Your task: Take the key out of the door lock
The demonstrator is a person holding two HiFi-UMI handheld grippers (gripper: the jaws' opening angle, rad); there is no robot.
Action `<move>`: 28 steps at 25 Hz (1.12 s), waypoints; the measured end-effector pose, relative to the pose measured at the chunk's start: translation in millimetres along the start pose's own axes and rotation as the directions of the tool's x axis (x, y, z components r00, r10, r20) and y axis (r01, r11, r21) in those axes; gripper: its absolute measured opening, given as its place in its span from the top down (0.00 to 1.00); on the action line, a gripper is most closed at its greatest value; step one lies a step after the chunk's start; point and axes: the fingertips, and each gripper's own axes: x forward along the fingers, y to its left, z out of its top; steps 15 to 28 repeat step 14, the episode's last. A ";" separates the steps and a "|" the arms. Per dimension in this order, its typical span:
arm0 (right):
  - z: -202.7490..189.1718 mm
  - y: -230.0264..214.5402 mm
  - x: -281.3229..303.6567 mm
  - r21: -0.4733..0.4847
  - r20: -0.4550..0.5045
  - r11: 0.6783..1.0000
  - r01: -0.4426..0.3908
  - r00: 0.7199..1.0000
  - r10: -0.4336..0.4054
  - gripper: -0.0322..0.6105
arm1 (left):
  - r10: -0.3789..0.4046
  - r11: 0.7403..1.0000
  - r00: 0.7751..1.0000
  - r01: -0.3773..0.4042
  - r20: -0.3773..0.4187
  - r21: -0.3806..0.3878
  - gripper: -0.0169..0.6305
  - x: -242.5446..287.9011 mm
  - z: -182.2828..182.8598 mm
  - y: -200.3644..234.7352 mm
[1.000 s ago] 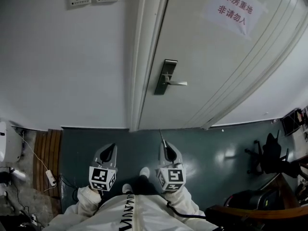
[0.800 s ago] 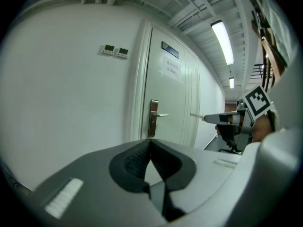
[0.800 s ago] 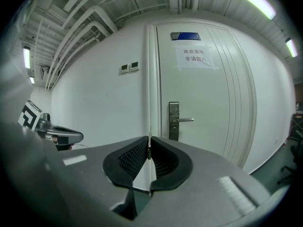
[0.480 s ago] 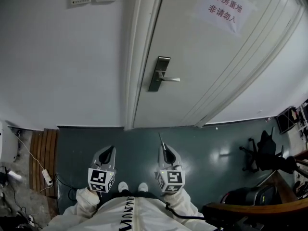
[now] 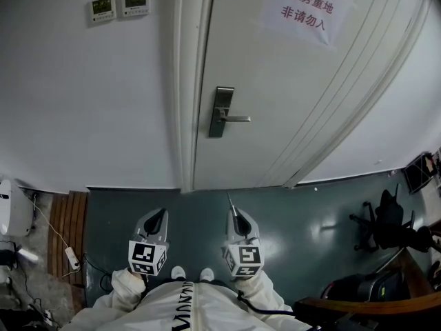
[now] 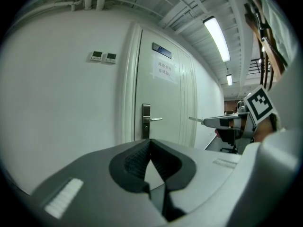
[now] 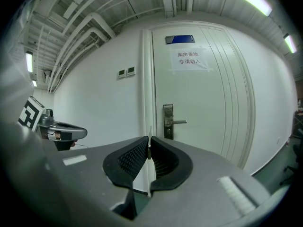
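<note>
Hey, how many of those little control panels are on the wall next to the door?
2. Both are high on the wall left of the door, side by side: the left panel and the right panel, which is nearer the door frame. None seems hidden.

Dim, cool light falls from ceiling tubes (image 6: pixel 216 38) above the left gripper (image 6: pixel 150 142); fisheye edges bend and darken.

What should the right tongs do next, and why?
Probably just hold the grip and not reach for the door. The right gripper has a thin metal blade, likely the key, pinched in its tongs, and the lock plate shows nothing sticking out from here. The left gripper is shut and empty.
</note>
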 end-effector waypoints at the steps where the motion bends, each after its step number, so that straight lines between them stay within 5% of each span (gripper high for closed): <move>1: 0.7 -2.1 0.1 0.001 0.004 1.000 -0.003 1.000 0.003 0.91 | 0.002 1.000 1.000 -0.002 0.002 0.003 0.98 1.7 1.5 -1.9; 28: -6.5 -17.2 4.2 0.004 -0.006 1.000 -0.024 1.000 0.024 0.91 | 0.015 1.000 1.000 -0.015 0.002 0.011 0.97 15.9 6.3 -13.5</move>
